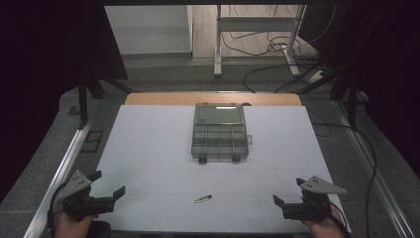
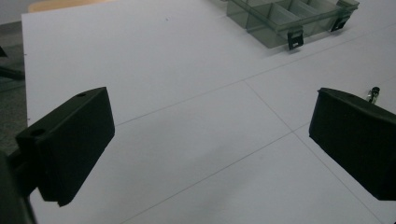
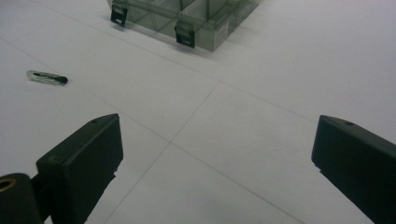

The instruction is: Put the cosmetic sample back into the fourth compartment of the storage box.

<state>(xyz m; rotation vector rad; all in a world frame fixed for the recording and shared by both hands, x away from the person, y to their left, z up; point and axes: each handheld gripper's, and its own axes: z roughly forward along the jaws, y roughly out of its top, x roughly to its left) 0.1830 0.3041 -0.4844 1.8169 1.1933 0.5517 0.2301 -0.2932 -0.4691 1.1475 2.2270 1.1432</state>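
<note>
- Lying flat on the white table sheet (image 1: 148,148), a small clear vial (image 1: 203,199) with a dark cap sits well in front of the compartment box (image 1: 219,132), on the person's side of it, apart from everything.
- The box stands open, its lid folded back on the far side and its two dark latches facing the vial.
- The left gripper (image 1: 110,186) is well to the left of the vial, its jaws spread wide with nothing between them.
- The right gripper (image 1: 288,191) is well to the right of the vial, its jaws also spread wide and empty.
- Both grippers are held in the person's hands near the sheet's front edge, farther from the box than the vial is.
</note>
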